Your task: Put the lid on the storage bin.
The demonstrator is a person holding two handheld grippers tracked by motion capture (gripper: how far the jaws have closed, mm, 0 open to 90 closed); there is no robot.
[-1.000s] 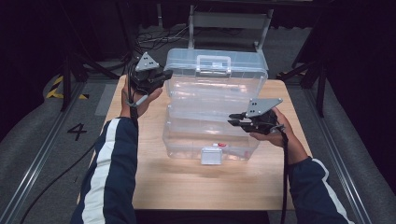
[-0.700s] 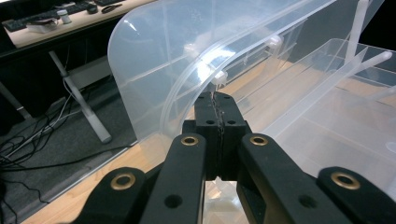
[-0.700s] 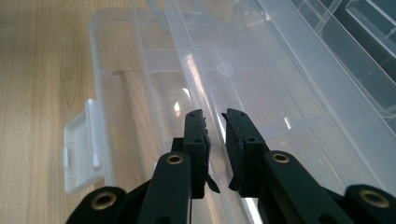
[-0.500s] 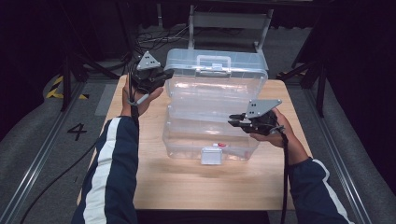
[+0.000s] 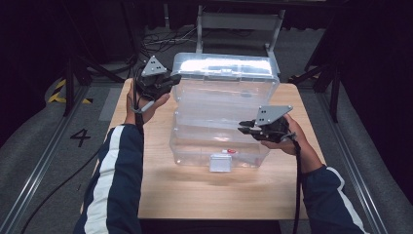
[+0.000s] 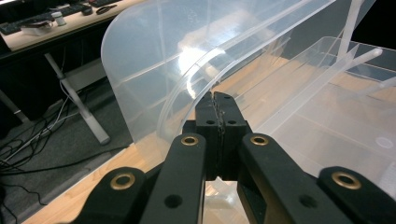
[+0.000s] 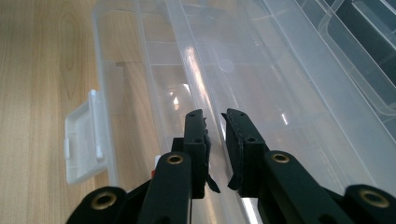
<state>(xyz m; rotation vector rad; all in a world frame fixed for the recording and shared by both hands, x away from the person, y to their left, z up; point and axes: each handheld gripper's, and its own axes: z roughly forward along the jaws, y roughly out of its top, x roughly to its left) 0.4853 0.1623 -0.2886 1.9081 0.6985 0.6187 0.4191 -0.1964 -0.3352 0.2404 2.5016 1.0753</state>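
Note:
A clear plastic storage box (image 5: 219, 141) stands on the wooden table (image 5: 195, 195), its clear lid (image 5: 224, 83) raised at the far side. My left gripper (image 5: 173, 78) is at the lid's left corner. In the left gripper view the jaws (image 6: 214, 95) are pressed together on the lid's curved edge (image 6: 187, 88). My right gripper (image 5: 242, 127) is at the box's right side. In the right gripper view its jaws (image 7: 214, 116) stand a little apart with the box's rim (image 7: 196, 70) pinched between them. A white latch (image 5: 220, 162) hangs at the box's front.
A small red and white item (image 5: 229, 151) lies inside the box near the latch. Bare table shows in front of the box and at both sides. Beyond the table stand a metal frame (image 5: 238, 22) and cables on a dark floor.

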